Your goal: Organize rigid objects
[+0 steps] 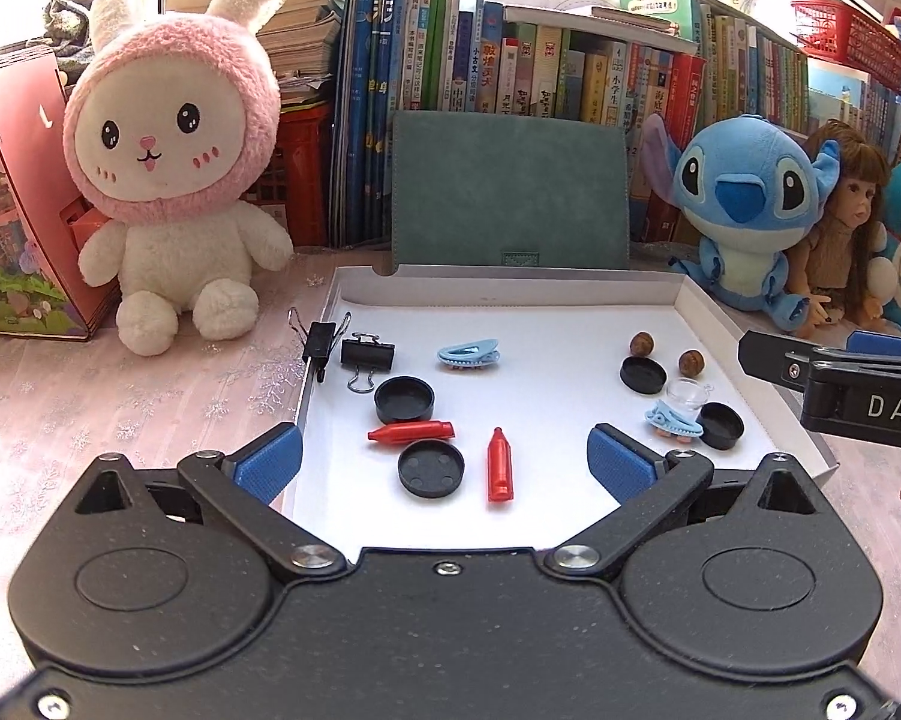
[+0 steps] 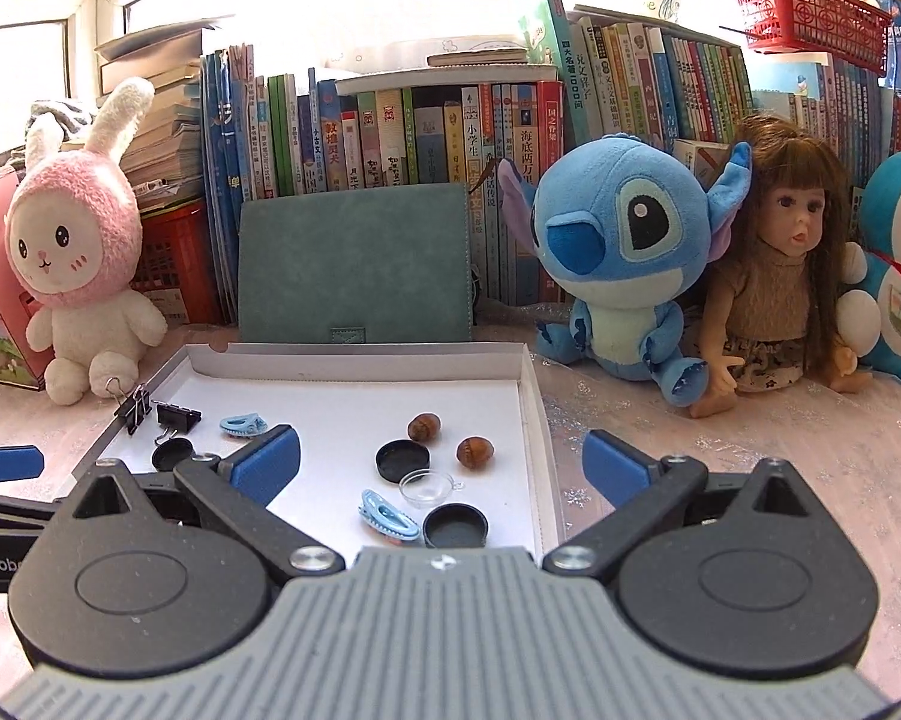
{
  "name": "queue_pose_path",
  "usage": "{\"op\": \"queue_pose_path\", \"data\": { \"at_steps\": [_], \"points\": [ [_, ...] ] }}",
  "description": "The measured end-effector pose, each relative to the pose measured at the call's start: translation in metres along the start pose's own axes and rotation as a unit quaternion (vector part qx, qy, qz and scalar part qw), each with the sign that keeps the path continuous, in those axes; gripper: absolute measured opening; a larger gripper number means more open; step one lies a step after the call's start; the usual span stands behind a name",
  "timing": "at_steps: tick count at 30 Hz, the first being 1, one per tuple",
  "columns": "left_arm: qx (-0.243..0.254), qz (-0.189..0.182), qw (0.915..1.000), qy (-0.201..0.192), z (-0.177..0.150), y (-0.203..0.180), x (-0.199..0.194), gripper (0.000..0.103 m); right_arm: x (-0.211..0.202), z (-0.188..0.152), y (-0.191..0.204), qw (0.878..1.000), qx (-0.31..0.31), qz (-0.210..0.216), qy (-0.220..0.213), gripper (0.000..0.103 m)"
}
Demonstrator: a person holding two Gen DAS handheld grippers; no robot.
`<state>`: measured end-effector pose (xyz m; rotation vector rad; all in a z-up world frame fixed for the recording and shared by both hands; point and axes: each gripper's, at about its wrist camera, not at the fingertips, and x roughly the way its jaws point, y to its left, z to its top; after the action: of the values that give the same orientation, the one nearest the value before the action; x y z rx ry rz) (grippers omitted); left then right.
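I have my left gripper spread wide over the near end of the white tray, nothing between its blue pads. My right gripper is also spread wide and empty, one pad above the tray's right part, the other past its right wall. In the tray I see 2 red pen-shaped pieces near my left gripper, one lying crosswise, the other pointing away from me, with 2 black caps just beside them. 1 black binder clip lies at the left and another is clamped on the left wall. 2 light-blue hair clips, 2 brown nuts, a clear small cup and 2 more black caps sit toward the right.
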<state>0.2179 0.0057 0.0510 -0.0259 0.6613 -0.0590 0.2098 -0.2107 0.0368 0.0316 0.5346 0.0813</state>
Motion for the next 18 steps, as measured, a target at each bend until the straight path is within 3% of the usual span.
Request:
{"op": "queue_pose_path", "data": {
  "at_steps": [18],
  "points": [
    [0.02,-0.027,0.9992,-0.021,-0.035,-0.007,-0.051,0.101,-0.063,-0.025,-0.003,0.998,-0.02,0.009,-0.051,0.103]
  ]
}}
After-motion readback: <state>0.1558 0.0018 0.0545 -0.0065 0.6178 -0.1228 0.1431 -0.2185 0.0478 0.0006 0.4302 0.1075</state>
